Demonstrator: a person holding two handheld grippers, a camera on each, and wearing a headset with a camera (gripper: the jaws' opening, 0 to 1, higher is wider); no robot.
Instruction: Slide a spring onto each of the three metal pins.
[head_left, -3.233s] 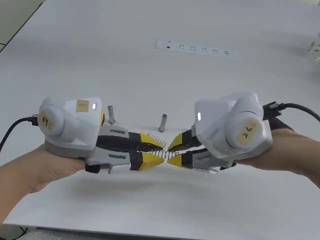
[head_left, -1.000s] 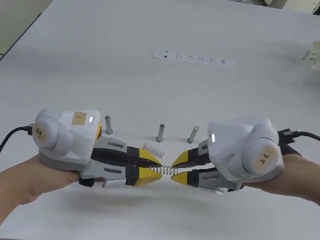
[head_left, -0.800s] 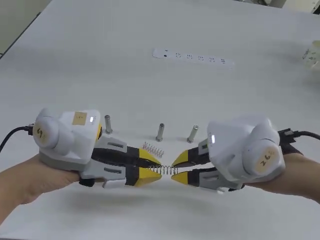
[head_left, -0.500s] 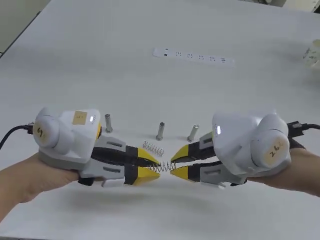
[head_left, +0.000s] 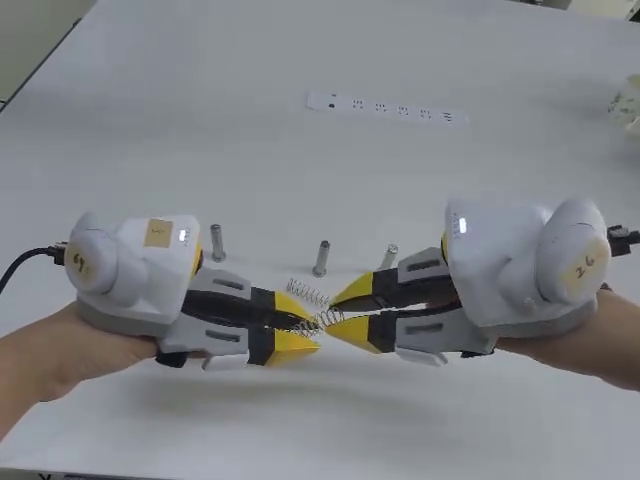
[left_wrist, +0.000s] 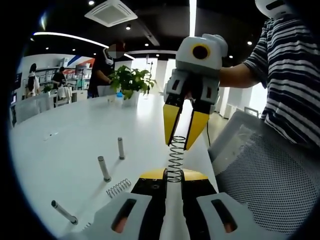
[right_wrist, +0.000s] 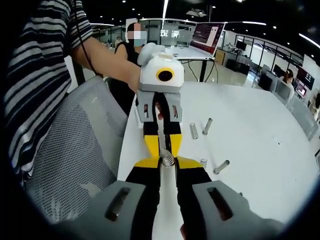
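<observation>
**Yellow-tipped fingers (head_left: 285, 342) at both ends of a thin coiled wire spring (head_left: 327, 319)**

The fingers of the left gripper (head_left: 312, 328) are clenched on one end of the spring. In the left gripper view that end sits pinched between the two yellow pads (left_wrist: 192, 175) at the bottom centre, and the coils rise straight up from there. The fingers of the right gripper (head_left: 332, 312) form a narrow V round the other end, one tip on each side of the coils. Whether they squeeze it or merely flank it I cannot tell.

In the lower middle of the head view the two grippers point at each other, tip to tip. The spring runs between them, held off the white table (head_left: 200, 130).

Just above the tips in that view, a second, loose spring (head_left: 305, 292) lies flat on the table.

Beyond it three short grey metal pins stand in a row across the middle of the frame: left (head_left: 217, 243), centre (head_left: 322, 257) and right (head_left: 390, 257). The right one is just beside the right gripper's upper finger. No spring is on any of the pins.

A white power strip (head_left: 385, 105) lies at the upper centre, well apart from the rest.
</observation>
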